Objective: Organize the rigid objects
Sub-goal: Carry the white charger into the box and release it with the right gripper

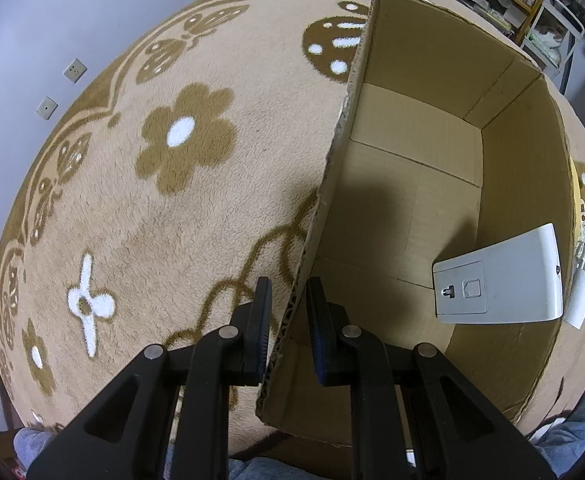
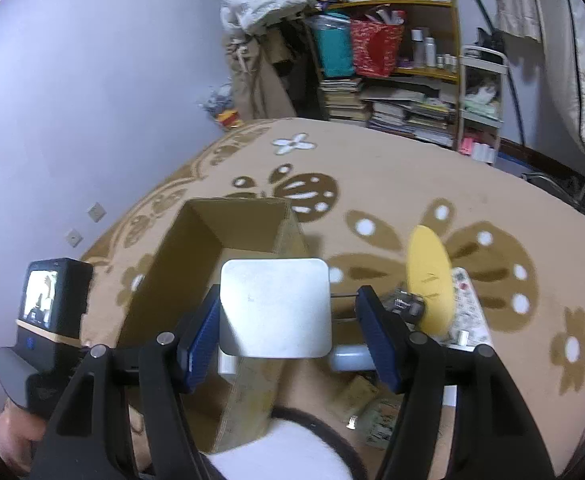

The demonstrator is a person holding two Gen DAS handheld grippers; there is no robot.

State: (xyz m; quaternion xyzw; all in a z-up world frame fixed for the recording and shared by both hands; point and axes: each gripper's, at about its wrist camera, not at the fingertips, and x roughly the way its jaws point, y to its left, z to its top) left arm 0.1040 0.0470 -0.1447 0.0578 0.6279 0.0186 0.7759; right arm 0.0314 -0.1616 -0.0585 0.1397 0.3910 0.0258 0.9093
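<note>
1. Box [image 1: 420,184], open-topped brown cardboard, stands on the rug [image 1: 164,208]; its near end is cut off behind the left gripper [image 1: 288,320] in the left wrist view, and its lower part is hidden behind the right gripper [image 2: 288,336] in the right wrist view.
2. Left gripper's jaws are clamped on the box's left wall near its near corner, one pad outside and one inside; the corrugated edge shows between them.
3. White device [image 1: 500,280], a flat hard-plastic slab with rounded corners and a recessed panel, leans against the box's right inner wall; its top edge sticks above the rim.
4. Right gripper's jaws stand apart with blue ribbed pads; the same device sits between them in the picture. Only the left pad seems to meet it, and whether it truly touches cannot be told.
5. Right of the box lies a clutter partly hidden by the right finger: a yellow oval [image 2: 430,276], a printed card [image 2: 468,312], a white tube [image 2: 350,358] and small dark parts too blurred to name.
6. Rug is plush tan with brown and white flowers.
</note>
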